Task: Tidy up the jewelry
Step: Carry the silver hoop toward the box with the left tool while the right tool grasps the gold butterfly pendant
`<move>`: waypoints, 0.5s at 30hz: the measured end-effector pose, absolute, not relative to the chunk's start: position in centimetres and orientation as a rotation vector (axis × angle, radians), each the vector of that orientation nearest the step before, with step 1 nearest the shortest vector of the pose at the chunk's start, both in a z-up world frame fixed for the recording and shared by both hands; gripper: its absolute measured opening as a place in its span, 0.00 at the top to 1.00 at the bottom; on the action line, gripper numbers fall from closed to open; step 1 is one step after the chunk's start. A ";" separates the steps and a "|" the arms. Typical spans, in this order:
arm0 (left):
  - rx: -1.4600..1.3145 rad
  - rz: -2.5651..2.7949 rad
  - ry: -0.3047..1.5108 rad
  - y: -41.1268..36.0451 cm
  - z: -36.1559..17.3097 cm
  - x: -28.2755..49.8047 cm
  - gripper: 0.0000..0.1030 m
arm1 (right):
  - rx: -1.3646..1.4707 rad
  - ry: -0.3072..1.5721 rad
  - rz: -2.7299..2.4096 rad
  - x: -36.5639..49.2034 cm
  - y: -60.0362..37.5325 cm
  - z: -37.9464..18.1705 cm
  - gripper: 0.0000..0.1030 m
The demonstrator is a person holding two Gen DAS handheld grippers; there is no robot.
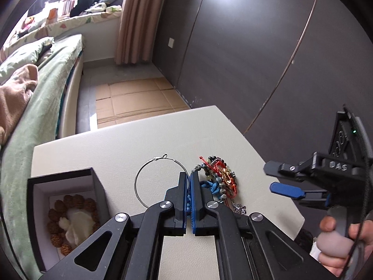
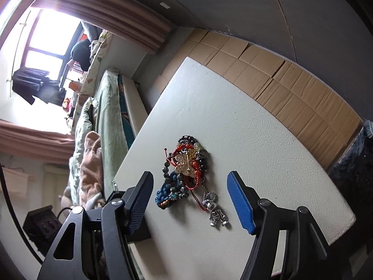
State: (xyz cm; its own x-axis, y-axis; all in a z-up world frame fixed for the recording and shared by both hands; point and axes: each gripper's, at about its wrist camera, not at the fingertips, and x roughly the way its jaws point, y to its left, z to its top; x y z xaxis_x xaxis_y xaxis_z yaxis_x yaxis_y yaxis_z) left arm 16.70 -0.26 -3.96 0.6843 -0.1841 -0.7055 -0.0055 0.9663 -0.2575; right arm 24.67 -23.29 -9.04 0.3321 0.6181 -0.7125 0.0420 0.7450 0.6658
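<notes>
Room: bedroom with a bed [image 1: 46, 88], curtain [image 1: 137, 18] and dark wardrobe doors; cardboard lies flat on the floor beyond a white table [image 1: 144, 137].
Left gripper [image 1: 188, 182]: fingers pressed together on the rim of a thin wire hoop [image 1: 160, 182], which sticks out to their left and ahead, seemingly clear of the table.
Right gripper [image 2: 193, 200]: fingers apart, gripping nothing; a hand [image 1: 340, 240] holds its grip.
Pile [image 2: 186, 175]: tangled beaded bracelets, red cord, blue knitted piece and a ball chain with a silver charm, lying on the table just ahead of and between the right fingers, and just right of the left fingers.
Box [image 1: 67, 212]: open, dark-walled, well left of the left fingers; a brown bead bracelet [image 1: 70, 224] rings a white pad inside.
Step, judged: carry the hoop to storage, likely the box.
Doing it well: keep the pinch firm, since thin wire can swivel or slip; lift clear of the pile so no cord snags; lay the hoop flat before letting go.
Right side next, judged: close on one strand only, low over the table, to avoid dragging the whole tangle.
</notes>
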 end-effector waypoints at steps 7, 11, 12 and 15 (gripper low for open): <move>-0.295 -0.087 0.781 1.8 -3.1 15.4 0.98 | 0.600 1.212 0.469 25.3 -20.4 -9.9 0.60; -0.311 -0.071 0.764 3.1 -2.6 14.8 0.98 | 0.564 1.215 0.474 25.8 -19.1 -10.4 0.65; -0.319 -0.069 0.761 3.4 -2.6 14.6 0.98 | 0.559 1.212 0.475 25.9 -18.8 -10.5 0.65; -0.340 -0.062 0.753 4.3 -2.4 14.4 0.98 | 0.528 1.198 0.469 26.1 -18.4 -10.4 0.65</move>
